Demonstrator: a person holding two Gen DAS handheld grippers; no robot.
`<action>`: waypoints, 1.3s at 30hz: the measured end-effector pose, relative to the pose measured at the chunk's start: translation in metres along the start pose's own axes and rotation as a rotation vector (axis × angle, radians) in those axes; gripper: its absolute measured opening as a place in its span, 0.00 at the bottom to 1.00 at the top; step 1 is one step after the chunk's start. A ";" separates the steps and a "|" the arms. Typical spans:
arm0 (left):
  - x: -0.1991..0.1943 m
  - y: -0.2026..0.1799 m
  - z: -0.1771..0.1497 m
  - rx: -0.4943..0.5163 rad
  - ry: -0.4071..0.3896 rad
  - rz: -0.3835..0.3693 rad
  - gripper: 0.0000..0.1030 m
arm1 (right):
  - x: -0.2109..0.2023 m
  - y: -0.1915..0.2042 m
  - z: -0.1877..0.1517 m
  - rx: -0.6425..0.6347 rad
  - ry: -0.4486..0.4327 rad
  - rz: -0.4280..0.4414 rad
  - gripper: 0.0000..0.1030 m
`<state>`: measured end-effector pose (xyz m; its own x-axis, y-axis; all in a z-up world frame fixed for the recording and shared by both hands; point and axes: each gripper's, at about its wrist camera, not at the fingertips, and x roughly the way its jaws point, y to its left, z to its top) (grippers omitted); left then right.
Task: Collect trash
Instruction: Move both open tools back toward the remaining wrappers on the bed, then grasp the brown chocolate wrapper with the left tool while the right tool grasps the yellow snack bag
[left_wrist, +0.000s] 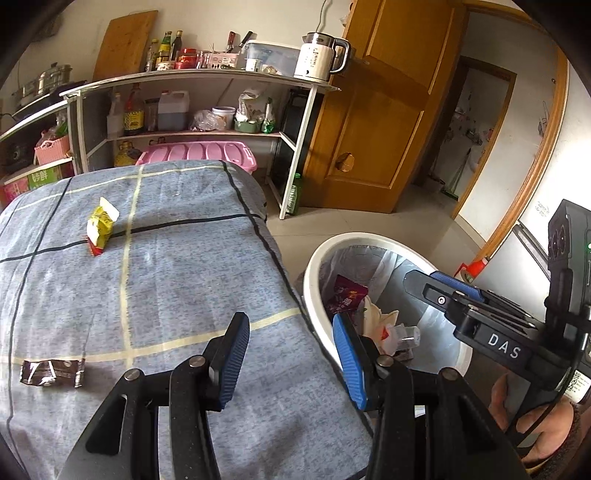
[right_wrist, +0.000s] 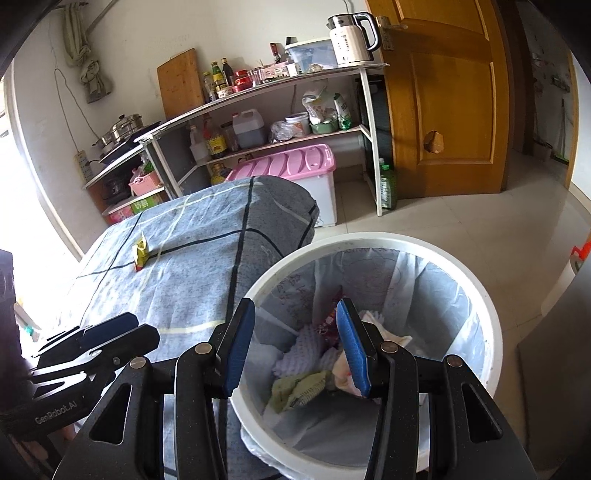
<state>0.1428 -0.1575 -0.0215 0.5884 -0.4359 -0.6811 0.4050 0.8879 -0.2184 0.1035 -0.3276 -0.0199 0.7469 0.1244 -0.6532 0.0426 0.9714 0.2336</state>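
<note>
A white bin (right_wrist: 369, 240) with a clear liner stands beside the cloth-covered table (left_wrist: 166, 280) and holds crumpled wrappers and paper (right_wrist: 303, 387). My right gripper (right_wrist: 295, 339) hangs over the bin, open, with nothing between its blue pads. My left gripper (left_wrist: 291, 354) is open and empty over the table's right edge, next to the bin (left_wrist: 314, 266). A yellow wrapper (left_wrist: 101, 227) stands on the far left of the cloth, and a brown foil wrapper (left_wrist: 51, 373) lies flat at the near left. The right gripper (left_wrist: 421, 277) also shows above the bin.
Behind the table stands a white shelf rack (left_wrist: 295, 147) with bottles, jars and a kettle (left_wrist: 321, 55). A pink-lidded box (left_wrist: 199, 153) sits on the floor under it. A wooden door (left_wrist: 388, 110) is ajar at the right, with tiled floor (right_wrist: 461, 214) around the bin.
</note>
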 end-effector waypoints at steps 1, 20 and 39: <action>-0.002 0.005 -0.001 -0.008 0.000 0.010 0.46 | 0.001 0.005 -0.001 -0.005 0.001 0.014 0.46; -0.047 0.117 -0.022 -0.081 -0.015 0.169 0.51 | 0.039 0.098 -0.005 -0.106 0.058 0.157 0.46; -0.020 0.165 -0.042 0.125 0.125 0.287 0.58 | 0.092 0.156 0.003 -0.208 0.138 0.172 0.46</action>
<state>0.1681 0.0042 -0.0732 0.6034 -0.1426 -0.7846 0.3223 0.9435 0.0764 0.1809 -0.1652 -0.0413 0.6333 0.3030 -0.7122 -0.2240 0.9525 0.2061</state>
